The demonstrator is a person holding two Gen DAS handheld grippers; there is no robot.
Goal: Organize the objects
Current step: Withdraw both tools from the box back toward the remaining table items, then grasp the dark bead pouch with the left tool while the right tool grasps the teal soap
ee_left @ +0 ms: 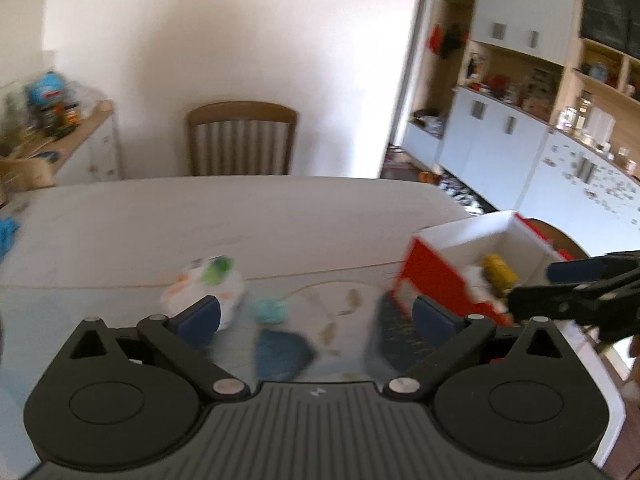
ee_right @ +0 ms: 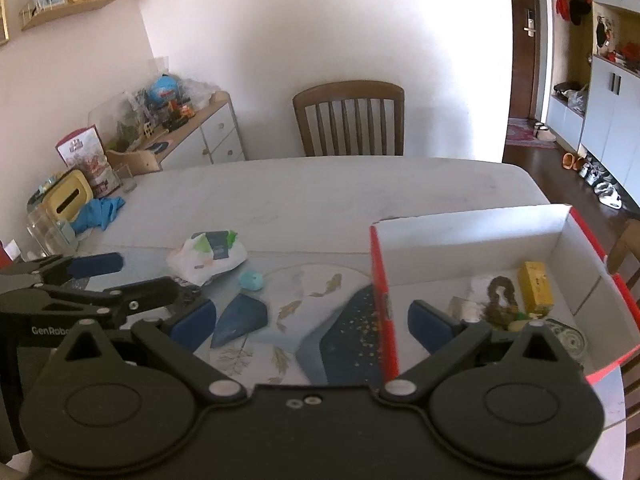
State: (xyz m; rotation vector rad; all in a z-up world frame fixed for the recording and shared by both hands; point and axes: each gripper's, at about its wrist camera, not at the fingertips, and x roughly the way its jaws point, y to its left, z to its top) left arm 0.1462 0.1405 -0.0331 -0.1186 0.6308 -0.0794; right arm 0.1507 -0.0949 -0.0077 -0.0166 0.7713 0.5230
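Table (ee_right: 320, 192) mostly bare beyond red-walled box (ee_right: 380, 280), both tongs (ee_left: 316, 316) (ee_right: 312, 320) wide apart.

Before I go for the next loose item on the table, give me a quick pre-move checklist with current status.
1. Left gripper open and empty: ok.
2. Right gripper open and empty: ok.
3. Box upright with free room inside: ok.
4. Loose items in open view: white bag, teal lump, blue wedge: ok.
5. Left wrist view sharp enough to aim: not ok, blurred.
6. Clearance between the two grippers: cannot tell.
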